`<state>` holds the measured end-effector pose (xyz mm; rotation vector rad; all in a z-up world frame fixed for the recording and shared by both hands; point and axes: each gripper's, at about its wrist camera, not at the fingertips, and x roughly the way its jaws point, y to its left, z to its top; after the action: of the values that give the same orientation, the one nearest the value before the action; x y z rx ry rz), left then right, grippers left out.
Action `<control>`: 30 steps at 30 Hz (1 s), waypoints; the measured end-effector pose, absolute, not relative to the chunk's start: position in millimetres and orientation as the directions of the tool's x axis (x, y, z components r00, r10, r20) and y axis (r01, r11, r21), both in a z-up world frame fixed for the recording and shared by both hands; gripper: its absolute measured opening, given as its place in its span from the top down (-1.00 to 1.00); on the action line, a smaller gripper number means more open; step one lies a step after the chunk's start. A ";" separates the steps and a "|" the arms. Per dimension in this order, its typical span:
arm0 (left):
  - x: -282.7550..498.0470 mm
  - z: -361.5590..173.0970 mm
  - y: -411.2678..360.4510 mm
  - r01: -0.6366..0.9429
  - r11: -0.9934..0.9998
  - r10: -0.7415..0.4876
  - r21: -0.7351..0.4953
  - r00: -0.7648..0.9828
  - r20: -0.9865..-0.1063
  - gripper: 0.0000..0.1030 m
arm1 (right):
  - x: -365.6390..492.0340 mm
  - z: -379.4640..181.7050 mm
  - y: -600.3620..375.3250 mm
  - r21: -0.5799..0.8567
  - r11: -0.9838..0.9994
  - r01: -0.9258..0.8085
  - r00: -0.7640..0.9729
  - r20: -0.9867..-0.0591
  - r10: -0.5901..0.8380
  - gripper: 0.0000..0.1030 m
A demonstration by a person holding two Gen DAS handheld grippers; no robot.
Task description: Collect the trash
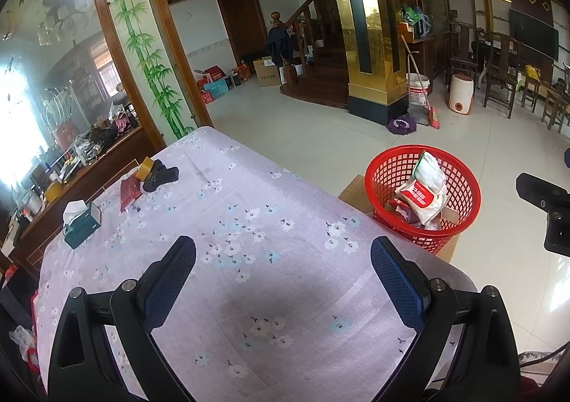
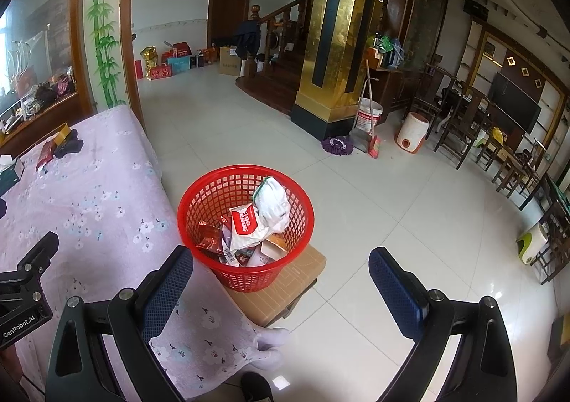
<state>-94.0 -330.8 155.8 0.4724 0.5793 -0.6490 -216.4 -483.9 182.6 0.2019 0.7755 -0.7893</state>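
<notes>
1. The red basket (image 2: 245,220) hides most of the cardboard box (image 2: 285,289) beneath it.
2. The white packet (image 2: 244,229) covers the lower wrappers; their print is too small to read.
3. The tissue box (image 2: 10,172) is cut off at the right wrist view's left edge.
4. Clutter on the cabinet ledge (image 1: 53,170) blurs in window glare.
</notes>
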 end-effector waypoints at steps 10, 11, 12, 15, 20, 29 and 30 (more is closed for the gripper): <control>-98.8 151.5 -335.2 0.679 0.699 -0.428 0.223 0.648 -0.631 -0.90 | -214.8 180.7 -484.2 -0.113 0.698 0.707 0.446 -0.695 -0.564 -0.95; -99.2 151.2 -335.5 0.680 0.699 -0.428 0.222 0.647 -0.631 -0.90 | -215.0 180.3 -484.1 -0.112 0.697 0.708 0.446 -0.695 -0.564 -0.95; -99.7 151.0 -336.1 0.680 0.699 -0.429 0.221 0.646 -0.631 -0.90 | -215.2 179.6 -483.9 -0.111 0.697 0.709 0.446 -0.695 -0.564 -0.95; -99.6 151.5 -336.5 0.680 0.699 -0.430 0.220 0.646 -0.631 -0.90 | -215.6 179.5 -484.8 -0.112 0.697 0.708 0.445 -0.696 -0.564 -0.95; -99.4 151.6 -336.4 0.680 0.700 -0.430 0.219 0.646 -0.631 -0.90 | -216.3 178.4 -484.6 -0.114 0.697 0.708 0.443 -0.697 -0.564 -0.95; -98.7 151.6 -335.8 0.681 0.699 -0.430 0.219 0.645 -0.632 -0.90 | -216.5 177.5 -484.7 -0.113 0.700 0.706 0.445 -0.698 -0.561 -0.95; -98.7 151.6 -335.9 0.680 0.700 -0.430 0.218 0.645 -0.632 -0.90 | -216.6 176.9 -484.6 -0.112 0.700 0.705 0.445 -0.698 -0.561 -0.95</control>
<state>-98.7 -335.9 151.6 0.4678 0.5814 -0.6587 -216.6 -484.6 176.9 0.2062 0.7812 -0.7909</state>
